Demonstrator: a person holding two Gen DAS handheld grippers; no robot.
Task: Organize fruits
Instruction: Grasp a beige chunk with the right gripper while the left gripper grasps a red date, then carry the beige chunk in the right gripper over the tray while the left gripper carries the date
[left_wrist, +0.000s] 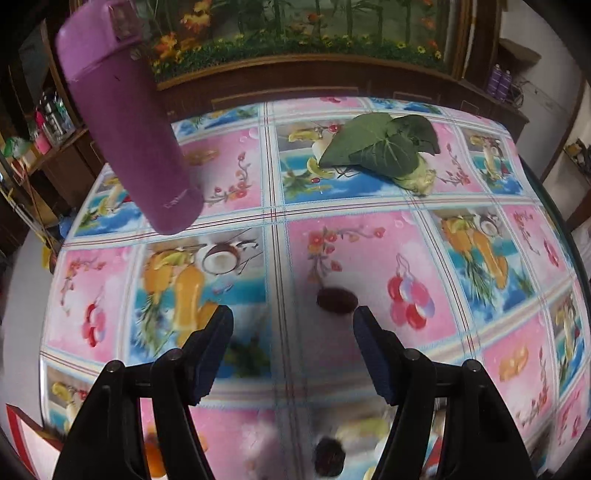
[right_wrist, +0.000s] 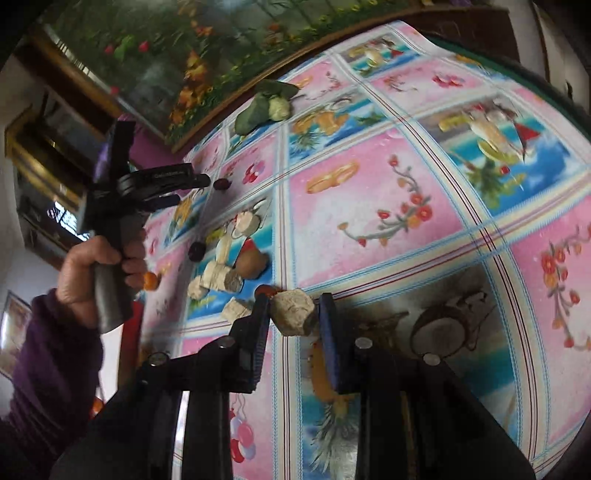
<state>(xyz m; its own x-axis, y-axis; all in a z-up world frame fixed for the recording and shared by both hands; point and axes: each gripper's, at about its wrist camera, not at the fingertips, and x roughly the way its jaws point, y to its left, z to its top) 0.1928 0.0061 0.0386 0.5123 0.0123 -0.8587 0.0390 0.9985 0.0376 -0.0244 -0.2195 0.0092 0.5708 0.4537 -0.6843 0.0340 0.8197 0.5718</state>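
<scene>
In the left wrist view my left gripper (left_wrist: 293, 312) is open over the fruit-print tablecloth (left_wrist: 369, 229). A dark plum-like fruit (left_wrist: 337, 300) lies just ahead of its right finger. A second dark fruit (left_wrist: 330, 456) shows blurred below, between the fingers. In the right wrist view my right gripper (right_wrist: 295, 301) is shut on a rough pale beige chunk (right_wrist: 293, 314), pinched between the blue pads. To the left lie more pale chunks (right_wrist: 218, 280), a brown fruit (right_wrist: 251, 262), a dark fruit (right_wrist: 197, 251) and a small orange fruit (right_wrist: 150, 280). The left gripper (right_wrist: 192, 190) is held by a hand (right_wrist: 99, 266), with a dark fruit (right_wrist: 221, 184) at its tips.
A tall purple bottle (left_wrist: 125, 122) stands at the table's far left. Leafy greens (left_wrist: 380, 144) lie at the far side, near a dark wooden cabinet (left_wrist: 295, 81) with a flower picture. The table's rounded edge (right_wrist: 546, 92) curves along the right.
</scene>
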